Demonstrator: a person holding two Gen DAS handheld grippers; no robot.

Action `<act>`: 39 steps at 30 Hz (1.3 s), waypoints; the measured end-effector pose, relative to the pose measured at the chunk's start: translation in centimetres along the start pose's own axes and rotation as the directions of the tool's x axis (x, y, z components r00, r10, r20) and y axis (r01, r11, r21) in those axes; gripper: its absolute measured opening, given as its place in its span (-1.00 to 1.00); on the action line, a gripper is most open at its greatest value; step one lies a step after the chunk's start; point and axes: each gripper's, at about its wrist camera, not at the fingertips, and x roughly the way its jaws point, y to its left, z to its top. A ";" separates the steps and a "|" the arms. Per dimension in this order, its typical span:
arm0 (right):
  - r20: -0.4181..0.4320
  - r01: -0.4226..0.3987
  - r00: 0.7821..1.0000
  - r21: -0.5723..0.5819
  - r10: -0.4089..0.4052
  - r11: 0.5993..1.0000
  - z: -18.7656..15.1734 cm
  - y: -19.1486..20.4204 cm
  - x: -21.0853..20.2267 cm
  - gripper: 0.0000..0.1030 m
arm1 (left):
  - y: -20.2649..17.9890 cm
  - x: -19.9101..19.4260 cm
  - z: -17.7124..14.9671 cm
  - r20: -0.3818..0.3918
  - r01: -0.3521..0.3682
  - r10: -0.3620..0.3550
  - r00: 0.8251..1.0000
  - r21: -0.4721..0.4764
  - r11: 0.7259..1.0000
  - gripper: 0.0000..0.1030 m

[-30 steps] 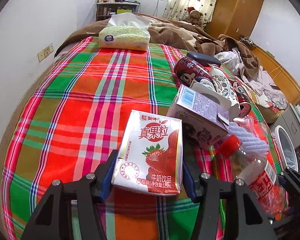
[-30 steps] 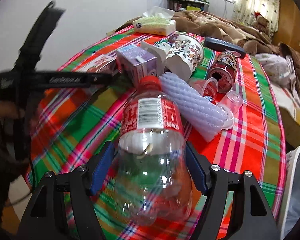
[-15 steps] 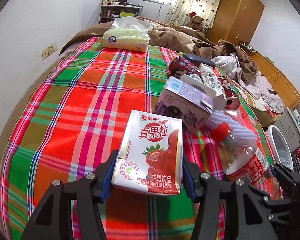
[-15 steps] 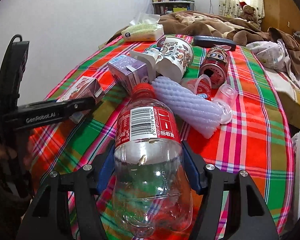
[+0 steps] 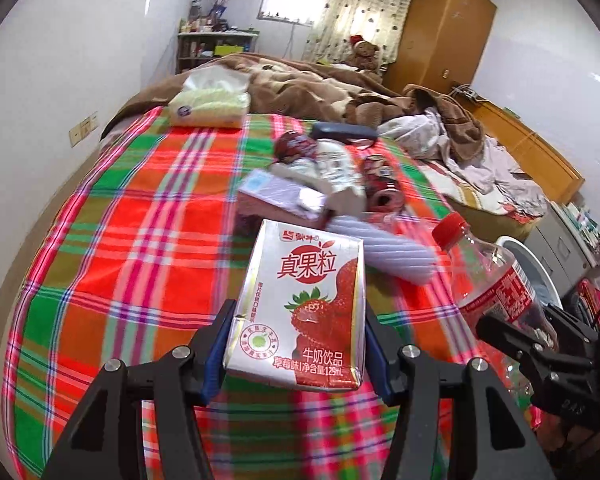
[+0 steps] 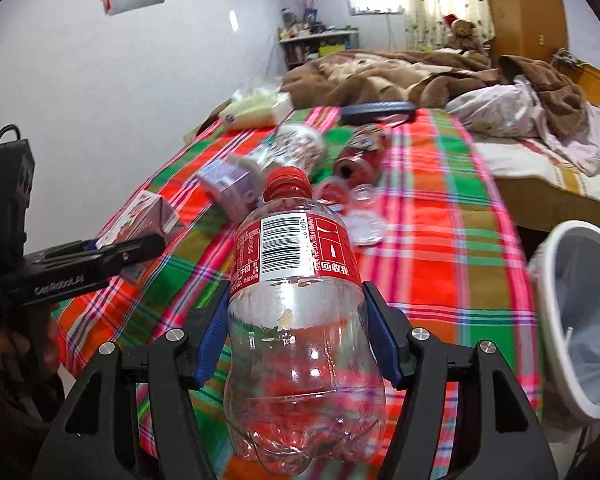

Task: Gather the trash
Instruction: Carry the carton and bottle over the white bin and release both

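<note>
Both grippers grip trash above the plaid bedspread [image 5: 140,248]. Left gripper [image 5: 294,344] pinches a strawberry milk carton [image 5: 304,308]. Right gripper [image 6: 300,344] clamps a clear plastic bottle [image 6: 300,320].

Left wrist view looks forward along its fingers from just above the near end of the red-green plaid bedspread [image 5: 148,216], facing the curtained window wall, with a strawberry milk carton [image 5: 304,308] close up. Right wrist view faces likewise from further right, a clear red-labelled plastic bottle [image 6: 300,320] filling its foreground. Both share the bedspread, the litter pile and the white-rimmed trash bin [image 6: 580,320].
</note>
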 end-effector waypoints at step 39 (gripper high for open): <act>-0.024 0.435 0.891 0.330 -0.453 0.838 -3.1 -21.8 -8.2 0.25 | -31.5 7.9 0.4 -0.171 0.345 -0.301 0.938 0.388 0.855 0.12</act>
